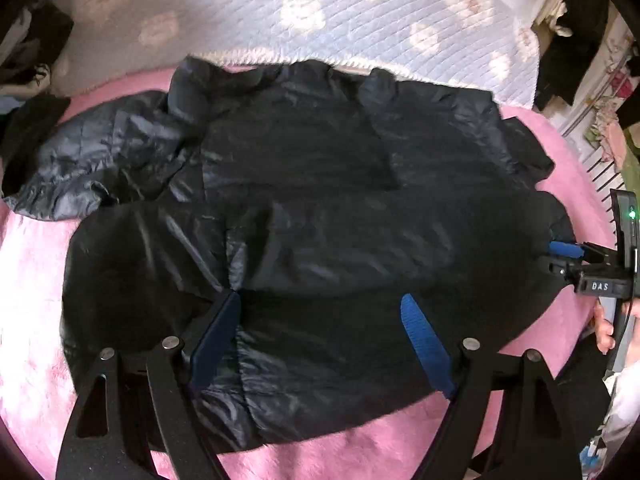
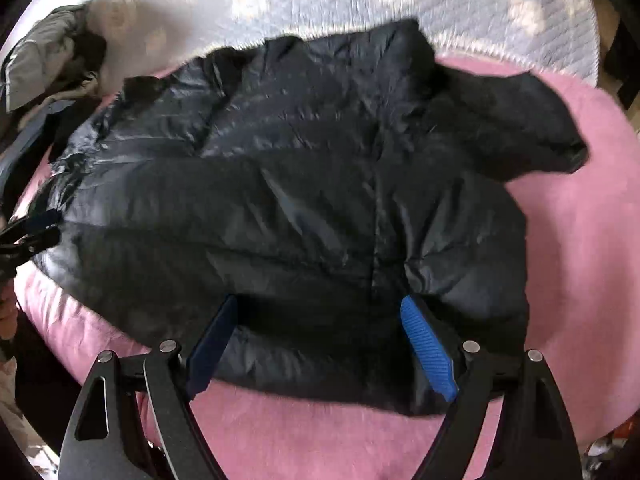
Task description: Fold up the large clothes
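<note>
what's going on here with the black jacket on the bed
A person is folding a black puffer jacket spread on a pink fluffy blanket, holding a two-finger gripper in each hand. Both the left gripper and the right gripper are open over the jacket's near hem, gripping nothing. The jacket looks partly folded, with one sleeve still sprawled out to the side.

The left hand-held gripper (image 1: 320, 308) has two matte black arms with triangular cut-outs, each pinned by round silver screws. Ribbed blue pads (image 1: 426, 346) line the inner faces of its fingers. The right hand-held gripper (image 2: 320, 308) is built alike: black linkage, silver screw heads, blue ribbed pads (image 2: 430, 348). Seen from the left one, the right's black body bears white letters "DAS" with a green light above them, and a pale sleeve (image 1: 624, 408) shows below those letters.
</note>
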### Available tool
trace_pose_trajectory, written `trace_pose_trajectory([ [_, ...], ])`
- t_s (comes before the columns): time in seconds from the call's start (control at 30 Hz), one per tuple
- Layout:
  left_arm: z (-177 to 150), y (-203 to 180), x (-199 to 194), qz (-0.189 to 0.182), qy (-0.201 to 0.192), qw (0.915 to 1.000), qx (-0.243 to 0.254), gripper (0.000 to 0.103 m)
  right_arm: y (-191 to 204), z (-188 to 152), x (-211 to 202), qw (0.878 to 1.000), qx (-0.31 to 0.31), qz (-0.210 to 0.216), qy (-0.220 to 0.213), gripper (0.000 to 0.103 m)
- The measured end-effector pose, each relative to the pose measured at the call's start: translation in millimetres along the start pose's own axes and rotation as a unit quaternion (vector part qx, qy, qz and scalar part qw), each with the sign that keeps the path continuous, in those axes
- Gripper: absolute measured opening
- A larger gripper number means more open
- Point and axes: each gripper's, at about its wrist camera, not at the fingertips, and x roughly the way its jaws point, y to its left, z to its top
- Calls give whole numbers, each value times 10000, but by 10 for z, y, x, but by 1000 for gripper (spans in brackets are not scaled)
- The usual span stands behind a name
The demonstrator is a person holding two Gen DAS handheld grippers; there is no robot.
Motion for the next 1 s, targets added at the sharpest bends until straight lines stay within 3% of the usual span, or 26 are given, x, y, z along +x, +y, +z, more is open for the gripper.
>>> trace_pose_trajectory([
  [0.1, -43, 61, 158, 271, 42, 9996, 49, 81, -33, 12, 160, 9997, 147, 105, -150, 91],
  [0.23, -116, 96, 258, 354, -44, 9994, 23, 83, 101, -16, 208, 9995, -56, -280, -156, 94],
  [0.3, -136, 75, 258, 426, -55, 9991, 69, 85, 121, -58, 232, 9996, -112, -227, -160, 102],
  [0.4, -181, -3, 276, 586, -120, 9980, 212, 90, 123, -84, 243, 9993, -96, -187, -305, 103],
  [0.53, -199, 38, 302, 176, -166, 9997, 32, 101, 114, -125, 209, 9988, 66, -271, -393, 103],
  [0.73, -296, -87, 300, 506, -417, 9974, 313, 103, 112, -75, 239, 9988, 226, -247, -371, 103],
  [0.83, -317, -79, 292, 405, -570, 9972, 263, 102, 132, -70, 235, 9994, 50, -211, -267, 103],
  [0.93, -315, -26, 239, 247, -607, 9977, 174, 100, 76, -69, 135, 9993, 193, 119, -313, 103],
  [1.0, -312, -22, 100, 144, -781, 9968, 70, 100, 33, -65, -66, 9965, 303, 428, -648, 101],
])
